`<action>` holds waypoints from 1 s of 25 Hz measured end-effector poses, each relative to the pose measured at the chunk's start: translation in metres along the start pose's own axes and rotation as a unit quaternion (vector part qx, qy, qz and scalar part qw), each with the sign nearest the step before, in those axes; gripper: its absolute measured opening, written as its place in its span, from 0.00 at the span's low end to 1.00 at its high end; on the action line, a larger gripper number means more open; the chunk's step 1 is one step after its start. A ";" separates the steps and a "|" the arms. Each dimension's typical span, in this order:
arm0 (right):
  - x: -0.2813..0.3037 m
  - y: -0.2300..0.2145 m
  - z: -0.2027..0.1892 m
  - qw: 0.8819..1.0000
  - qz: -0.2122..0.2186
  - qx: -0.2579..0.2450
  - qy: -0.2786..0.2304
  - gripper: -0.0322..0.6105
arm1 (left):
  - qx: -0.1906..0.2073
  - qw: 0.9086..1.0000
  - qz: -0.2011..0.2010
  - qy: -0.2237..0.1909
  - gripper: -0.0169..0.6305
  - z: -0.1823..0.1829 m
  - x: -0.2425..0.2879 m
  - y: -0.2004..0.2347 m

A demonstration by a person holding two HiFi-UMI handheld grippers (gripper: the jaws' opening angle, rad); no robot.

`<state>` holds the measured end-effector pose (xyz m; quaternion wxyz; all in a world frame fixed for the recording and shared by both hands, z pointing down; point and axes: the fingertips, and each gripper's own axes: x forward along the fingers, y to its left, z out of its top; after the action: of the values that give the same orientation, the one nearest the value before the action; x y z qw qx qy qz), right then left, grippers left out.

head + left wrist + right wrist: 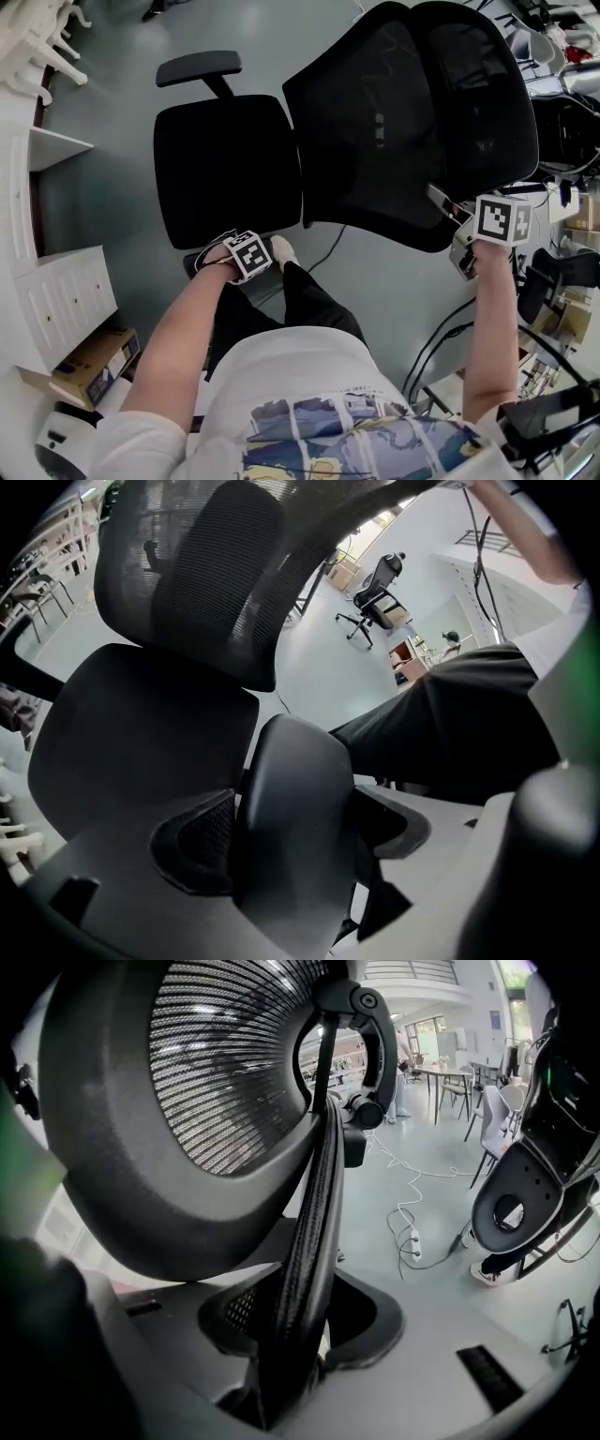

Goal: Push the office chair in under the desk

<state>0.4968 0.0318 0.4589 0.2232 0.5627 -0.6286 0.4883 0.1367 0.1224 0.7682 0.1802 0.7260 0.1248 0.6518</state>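
Note:
The black office chair stands on the grey floor with its seat at left and its mesh backrest at right. One armrest shows on the far side. My left gripper is at the seat's near side, and in the left gripper view the near armrest pad lies between its wide jaws, with a dark gap on the right side. My right gripper is at the backrest's near right edge. That mesh rim runs between its pads, and the right gripper is shut on it.
A white curved shelf unit lines the left side, with a cardboard box at its foot. Cables trail on the floor at right, near another dark chair. A power strip lies beyond the backrest. My shoe is beside the seat.

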 end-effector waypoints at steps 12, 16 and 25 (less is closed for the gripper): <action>0.004 0.010 -0.001 1.000 -0.002 0.018 -0.004 0.22 | 0.013 1.000 -0.002 -0.014 0.65 -0.009 -0.004 0.004; 0.007 0.021 -0.003 1.000 -0.003 0.026 -0.005 0.22 | 0.014 1.000 -0.003 -0.014 0.65 -0.023 -0.008 0.006; 0.019 0.046 0.005 0.999 0.001 0.047 -0.013 0.22 | 0.014 1.000 0.004 -0.017 0.65 -0.046 -0.021 0.022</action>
<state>0.4504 0.0133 0.4556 0.1873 0.5782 -0.6085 0.5102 0.0871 0.0983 0.7627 0.1696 0.7399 0.1283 0.6382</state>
